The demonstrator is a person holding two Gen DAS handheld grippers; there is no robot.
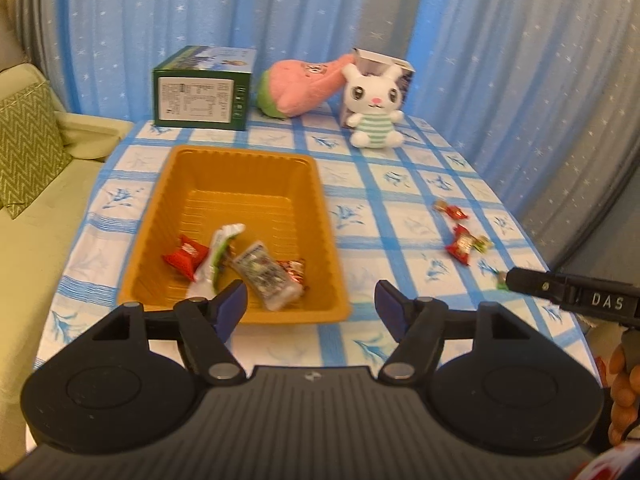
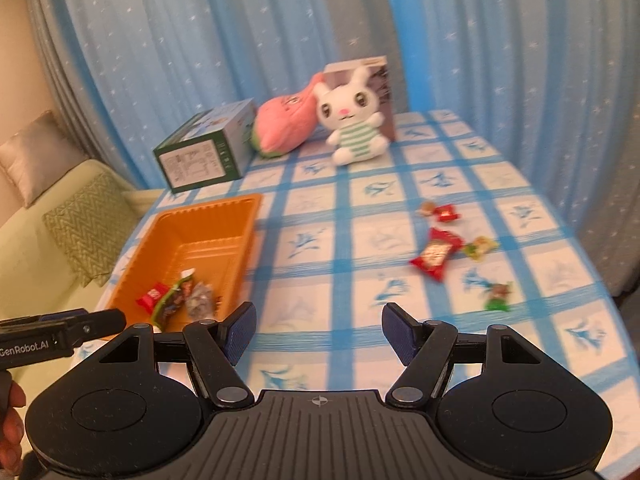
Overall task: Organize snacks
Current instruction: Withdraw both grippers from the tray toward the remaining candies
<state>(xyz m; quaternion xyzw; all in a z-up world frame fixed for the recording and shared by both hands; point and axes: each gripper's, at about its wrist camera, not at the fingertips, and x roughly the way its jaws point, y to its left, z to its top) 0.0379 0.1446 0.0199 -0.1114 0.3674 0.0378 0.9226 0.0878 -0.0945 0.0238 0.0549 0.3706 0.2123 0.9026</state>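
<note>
An orange tray (image 1: pixel 240 160) lies on the blue checked tablecloth and holds several wrapped snacks, among them a red packet (image 1: pixel 185 255) and a clear-wrapped bar (image 1: pixel 266 276). It also shows in the right wrist view (image 2: pixel 200 216). Loose on the cloth to the right lie a red packet (image 2: pixel 436 254), a small red candy (image 2: pixel 446 213), a yellow-green candy (image 2: pixel 480 247) and a green candy (image 2: pixel 498 298). My left gripper (image 1: pixel 310 304) is open and empty over the tray's near edge. My right gripper (image 2: pixel 318 330) is open and empty, short of the loose candies.
At the table's back stand a green box (image 1: pixel 202 98), a pink plush (image 1: pixel 304 88), a white rabbit plush (image 1: pixel 374 108) and a carton (image 1: pixel 394 68) behind it. A sofa with a green cushion (image 1: pixel 24 152) is at the left. Blue curtains hang behind.
</note>
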